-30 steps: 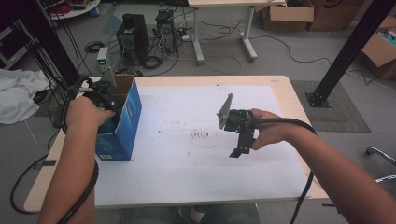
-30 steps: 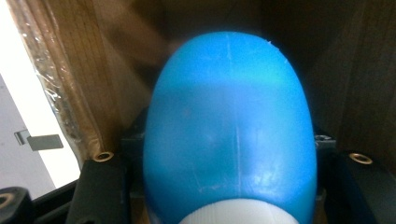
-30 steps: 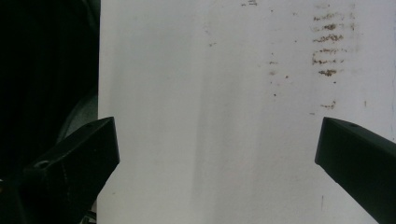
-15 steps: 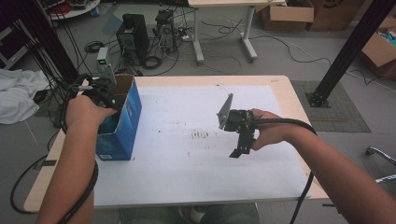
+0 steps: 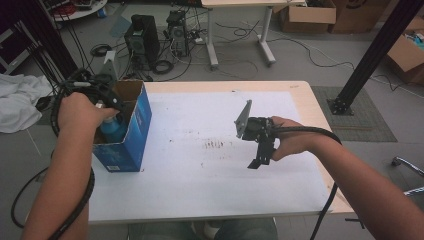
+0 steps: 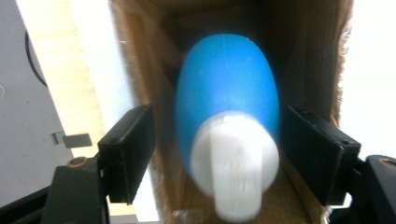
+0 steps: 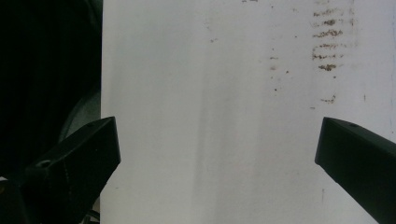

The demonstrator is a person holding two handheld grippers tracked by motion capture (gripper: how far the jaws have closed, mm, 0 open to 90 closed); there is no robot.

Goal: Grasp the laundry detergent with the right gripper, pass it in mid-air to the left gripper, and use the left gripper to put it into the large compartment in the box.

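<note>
A blue bottle [image 6: 226,88] with a white cap [image 6: 233,163] stands inside an open blue carton [image 5: 127,145] at the table's left side; its blue body [image 5: 112,131] shows through the carton's open top. My left gripper [image 5: 111,112] hangs over that opening. Its jaws have just been opening and now stand on either side of the bottle [image 6: 217,149] without pressing it. My right gripper [image 5: 260,159] hovers open over the white table cover right of centre, with nothing between its jaws [image 7: 217,140].
The white table cover [image 5: 200,190] has brown stains [image 5: 215,145] at its middle. Beyond the far edge are computer towers [image 5: 142,37] and cables on the floor. A white cloth [image 5: 17,102] lies off to the left and a black post [image 5: 375,55] stands at the right.
My left hand has lifted a little above the carton and the blue bottle now shows beneath it inside. The right hand has kept still.
</note>
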